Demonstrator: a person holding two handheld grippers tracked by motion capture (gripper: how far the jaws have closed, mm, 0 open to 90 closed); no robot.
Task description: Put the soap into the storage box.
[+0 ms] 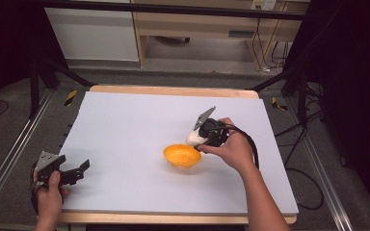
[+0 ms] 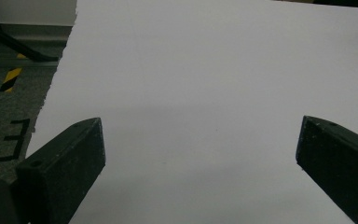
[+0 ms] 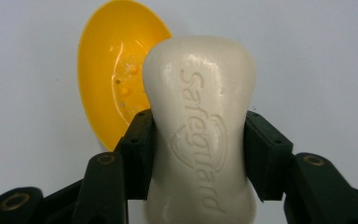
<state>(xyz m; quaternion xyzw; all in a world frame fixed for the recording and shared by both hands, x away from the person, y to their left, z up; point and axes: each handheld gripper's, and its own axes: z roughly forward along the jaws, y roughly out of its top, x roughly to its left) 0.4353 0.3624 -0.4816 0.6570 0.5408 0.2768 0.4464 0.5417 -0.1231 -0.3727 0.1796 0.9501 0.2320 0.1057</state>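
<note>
A white board covers the wooden table; grey floor surrounds it.

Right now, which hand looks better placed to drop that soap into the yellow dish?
Right. Its claw already grips the soap beside the yellow dish. The left claw sits open near the table's left edge, far from the dish.
</note>
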